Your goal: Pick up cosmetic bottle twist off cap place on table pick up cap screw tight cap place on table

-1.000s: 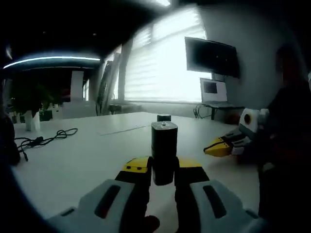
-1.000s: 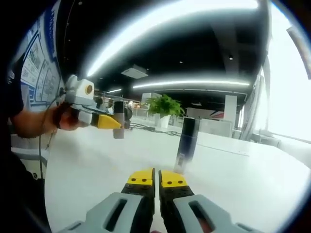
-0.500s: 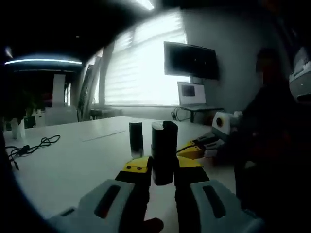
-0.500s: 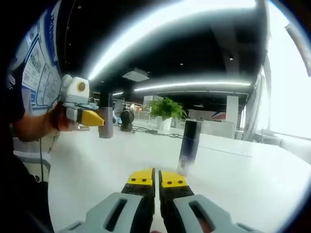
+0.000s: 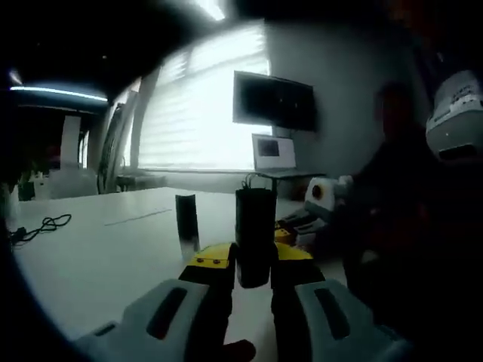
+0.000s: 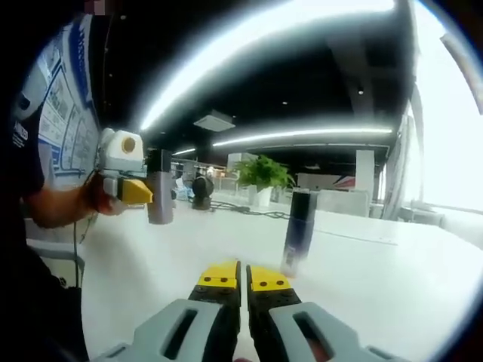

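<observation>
Bottle [image 5: 255,235] sat clamped in our left gripper [image 5: 253,260] above the table [image 6: 377,286], cap [image 6: 299,230] standing there apart (right gripper [image 6: 243,279] shut, empty), so fetching it seemed next.

White table [image 6: 392,279] | dark bottle [image 6: 299,231] standing upright mid-table | black cable [image 5: 41,225] lying at the far left | white potted plant [image 6: 263,178] and laptop [image 5: 273,154] at far edges

An office: wall monitor [image 5: 273,101]; laptop [image 5: 273,153]; blinds [image 5: 192,113]; potted plant [image 6: 263,174]; white table [image 6: 377,271].
</observation>
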